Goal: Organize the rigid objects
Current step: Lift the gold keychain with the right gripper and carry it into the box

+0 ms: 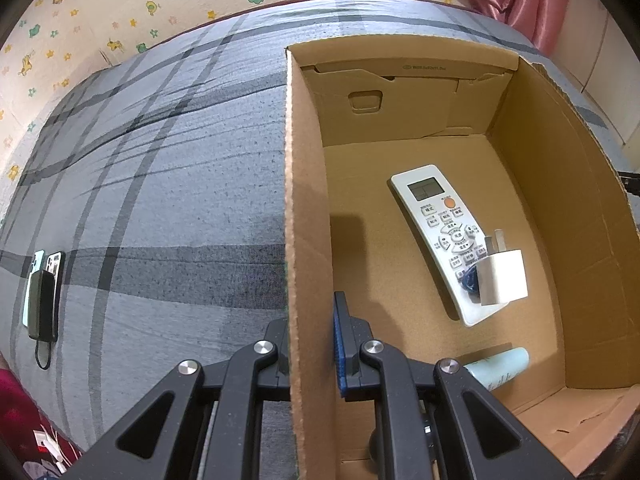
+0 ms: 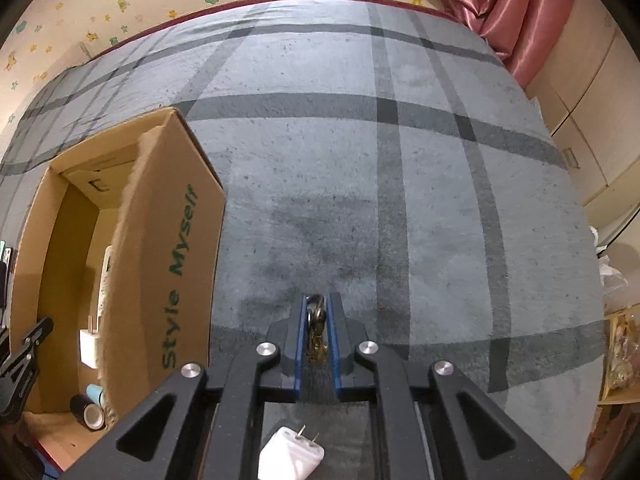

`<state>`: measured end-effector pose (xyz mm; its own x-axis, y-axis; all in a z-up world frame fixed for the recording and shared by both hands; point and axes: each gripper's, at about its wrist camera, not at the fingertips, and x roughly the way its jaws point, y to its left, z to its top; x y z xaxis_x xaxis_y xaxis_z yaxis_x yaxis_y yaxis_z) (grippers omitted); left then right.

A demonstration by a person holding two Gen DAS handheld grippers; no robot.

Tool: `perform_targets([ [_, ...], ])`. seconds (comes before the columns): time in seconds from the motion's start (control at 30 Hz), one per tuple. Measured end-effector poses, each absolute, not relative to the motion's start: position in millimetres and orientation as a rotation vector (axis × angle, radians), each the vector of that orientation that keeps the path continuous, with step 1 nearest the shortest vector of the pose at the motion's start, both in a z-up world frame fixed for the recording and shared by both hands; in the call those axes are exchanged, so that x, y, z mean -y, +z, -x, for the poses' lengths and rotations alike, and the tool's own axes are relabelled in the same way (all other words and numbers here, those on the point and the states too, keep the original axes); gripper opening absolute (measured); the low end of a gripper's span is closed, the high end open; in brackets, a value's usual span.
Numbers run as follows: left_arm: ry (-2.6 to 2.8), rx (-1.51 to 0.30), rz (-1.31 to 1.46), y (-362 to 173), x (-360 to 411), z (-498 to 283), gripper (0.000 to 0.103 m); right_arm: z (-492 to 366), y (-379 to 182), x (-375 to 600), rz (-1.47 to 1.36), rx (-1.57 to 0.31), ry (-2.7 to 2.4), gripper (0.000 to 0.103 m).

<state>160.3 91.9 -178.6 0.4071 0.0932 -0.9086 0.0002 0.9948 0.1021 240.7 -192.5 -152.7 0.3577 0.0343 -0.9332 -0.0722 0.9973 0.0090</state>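
An open cardboard box (image 1: 308, 200) lies on a grey plaid bedspread. My left gripper (image 1: 310, 344) is shut on the box's left wall, one finger on each side. Inside lie a white remote (image 1: 440, 232), a white plug adapter (image 1: 502, 278) on top of it, and a pale blue tube (image 1: 498, 366). In the right wrist view, my right gripper (image 2: 318, 320) is shut on a bunch of brass keys (image 2: 316, 332) just above the bedspread, right of the box (image 2: 176, 248). A second white plug adapter (image 2: 290, 456) lies under that gripper.
Two phones and a dark power bank with a cable (image 1: 42, 300) lie on the bedspread at far left. A black roll (image 2: 88, 412) sits near the box's front corner. Pink curtain (image 2: 508, 12) hangs at the back right. Bedspread (image 2: 400, 200) stretches right of the box.
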Motion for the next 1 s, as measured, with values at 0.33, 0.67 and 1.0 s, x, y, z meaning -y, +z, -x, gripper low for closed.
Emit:
perform_targets([
  [0.33,0.055,-1.152,-0.09,-179,-92,-160,0.013,-221,-123,190,0.036,-1.159,0.069,0.008],
  [0.67,0.054,-1.153,-0.093,-180,-91,-160,0.013,-211,-92,183,0.059,-1.11,0.077,0.008],
  [1.0,0.052,-1.153,-0.094,-180,-92,-161,0.013,-206,-53,167,0.082,-1.054,0.096,0.008],
])
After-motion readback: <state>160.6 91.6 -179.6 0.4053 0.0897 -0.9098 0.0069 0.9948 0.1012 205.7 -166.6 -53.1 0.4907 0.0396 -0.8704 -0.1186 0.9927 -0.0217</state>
